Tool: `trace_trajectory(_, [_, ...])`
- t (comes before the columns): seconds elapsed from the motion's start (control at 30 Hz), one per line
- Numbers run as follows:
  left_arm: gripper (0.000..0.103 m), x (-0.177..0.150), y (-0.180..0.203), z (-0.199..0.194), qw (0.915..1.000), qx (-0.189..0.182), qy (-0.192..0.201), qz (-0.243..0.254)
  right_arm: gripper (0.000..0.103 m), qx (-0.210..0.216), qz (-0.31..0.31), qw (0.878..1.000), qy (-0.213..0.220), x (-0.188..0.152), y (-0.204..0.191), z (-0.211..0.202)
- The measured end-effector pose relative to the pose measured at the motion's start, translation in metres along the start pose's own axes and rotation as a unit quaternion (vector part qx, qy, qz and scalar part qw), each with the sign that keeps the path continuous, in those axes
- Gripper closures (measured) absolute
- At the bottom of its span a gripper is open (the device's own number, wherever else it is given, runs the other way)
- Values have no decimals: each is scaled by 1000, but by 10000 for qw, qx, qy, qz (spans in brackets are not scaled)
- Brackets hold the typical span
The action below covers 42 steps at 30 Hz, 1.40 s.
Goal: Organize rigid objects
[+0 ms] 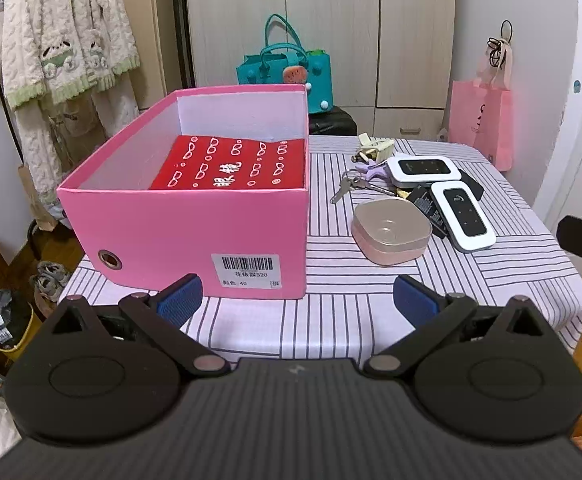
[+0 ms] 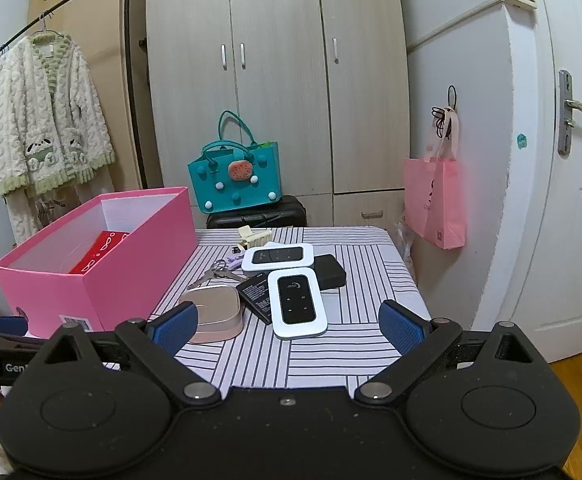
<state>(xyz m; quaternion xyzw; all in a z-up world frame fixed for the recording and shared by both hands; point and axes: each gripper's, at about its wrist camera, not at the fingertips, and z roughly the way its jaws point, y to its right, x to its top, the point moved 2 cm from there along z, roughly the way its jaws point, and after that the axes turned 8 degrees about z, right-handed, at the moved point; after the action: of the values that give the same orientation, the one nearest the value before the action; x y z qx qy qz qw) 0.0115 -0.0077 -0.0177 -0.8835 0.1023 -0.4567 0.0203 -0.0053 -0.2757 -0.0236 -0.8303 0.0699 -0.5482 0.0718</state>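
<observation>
Pink box point(image 1: 183, 220) label reads "花依跃520", barcode above, "40" below.

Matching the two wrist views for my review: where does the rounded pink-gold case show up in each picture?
Left wrist: the pink-gold case sits right of centre, on the striped tablecloth, right of the pink box.
Right wrist: the case sits left of centre, just beyond the gripper's left-hand finger.
Shared landmark: the nearer white pocket router, right of the case in both.
</observation>
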Motion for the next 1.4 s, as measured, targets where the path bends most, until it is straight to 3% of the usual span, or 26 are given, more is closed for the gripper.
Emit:
trace_trajectory(0.27, [0, -6, -1, -1, 9996, 195, 198, 13, 4, 54, -35, 10000, 36, -3, -1, -2])
trace_trajectory(0.47, [0, -9, -4, 0, 9991, 147, 379, -96, 4, 20, -21, 10000, 29, -3, 1, -1])
trace_trajectory(1.4, [0, -12, -1, 1, 9996, 44, 268, 39, 4, 14, 21, 10000, -32, -5, 2, 5])
